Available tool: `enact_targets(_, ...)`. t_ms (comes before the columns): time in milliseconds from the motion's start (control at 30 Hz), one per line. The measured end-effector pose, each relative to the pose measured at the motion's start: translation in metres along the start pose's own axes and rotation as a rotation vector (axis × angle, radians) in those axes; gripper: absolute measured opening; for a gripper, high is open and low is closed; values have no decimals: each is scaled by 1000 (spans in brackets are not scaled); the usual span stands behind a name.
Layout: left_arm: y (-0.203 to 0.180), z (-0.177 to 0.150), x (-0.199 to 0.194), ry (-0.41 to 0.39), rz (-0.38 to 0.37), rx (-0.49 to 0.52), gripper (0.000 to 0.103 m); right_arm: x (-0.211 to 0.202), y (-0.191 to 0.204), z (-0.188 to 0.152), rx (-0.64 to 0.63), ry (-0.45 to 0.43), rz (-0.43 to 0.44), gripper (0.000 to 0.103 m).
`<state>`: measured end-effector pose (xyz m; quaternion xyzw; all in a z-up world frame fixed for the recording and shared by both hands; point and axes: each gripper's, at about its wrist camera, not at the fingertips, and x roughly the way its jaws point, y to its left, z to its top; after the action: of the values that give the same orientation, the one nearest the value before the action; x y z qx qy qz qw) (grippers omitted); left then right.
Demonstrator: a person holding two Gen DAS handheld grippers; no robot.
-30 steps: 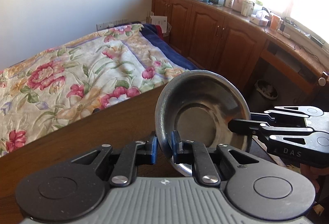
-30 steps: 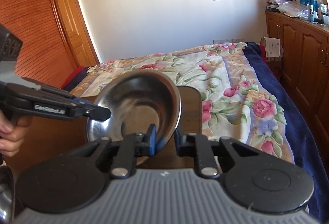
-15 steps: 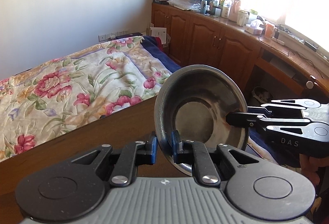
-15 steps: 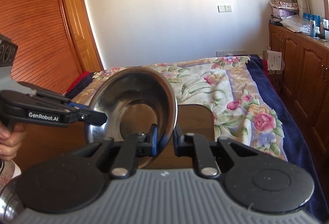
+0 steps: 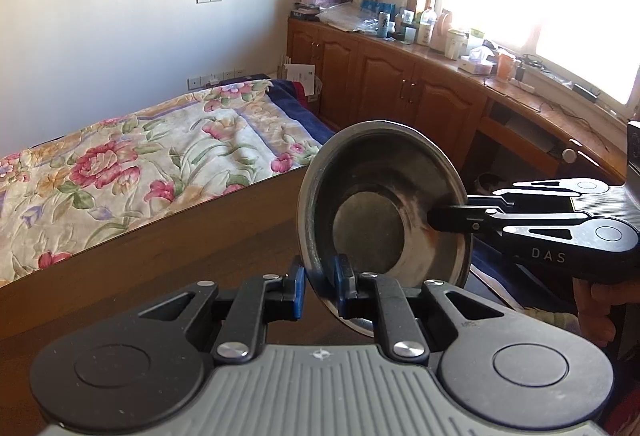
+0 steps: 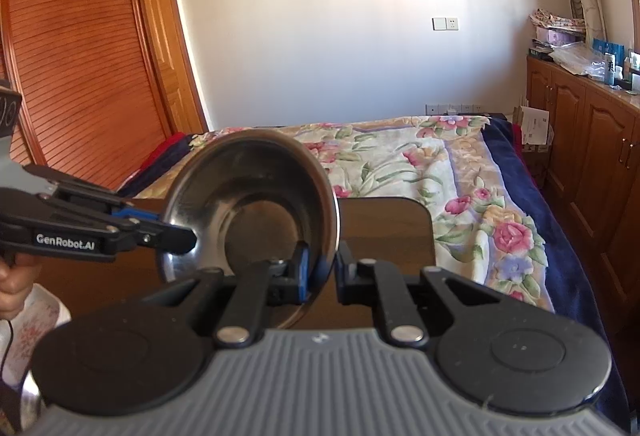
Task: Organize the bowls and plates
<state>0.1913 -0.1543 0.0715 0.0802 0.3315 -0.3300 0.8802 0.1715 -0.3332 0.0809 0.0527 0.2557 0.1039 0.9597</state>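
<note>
Lifted a bit higher than a second earlier, the steel bowl [image 5: 384, 204] was now seen with more wall and window behind it and less tabletop. By the left gripper [image 5: 318, 286] the near rim was pinched tight, jaws nearly closed with only the thin metal between them. The opposite rim was clamped by the right gripper [image 6: 320, 272], whose jaws had been closing the last bit onto it. So the bowl was held on edge in mid-air between the two, above the wooden table [image 5: 160, 268], with the flowered bed [image 5: 140, 164] beyond. Handling-wise it was judged light and stiff but pretty slick, being polished metal, so the rim was reckoned the only sensible spot to grab. Dropped, it'd likely dent and clang, not break.
</note>
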Motion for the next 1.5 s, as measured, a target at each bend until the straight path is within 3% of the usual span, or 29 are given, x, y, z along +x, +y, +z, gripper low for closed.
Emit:
enact_targets(567,-2,-34,-61,-61,-16,10,14,-29,39,-11,-11,-9,6,15)
enact_targets(1167,10,-100,-91,-49,-22,-99,14,-46,84,-45,-73,44,57,15)
enact_targets(1500,14,-126,-95,-30,3,-106,14,-42,100,-62,-73,84,85,15)
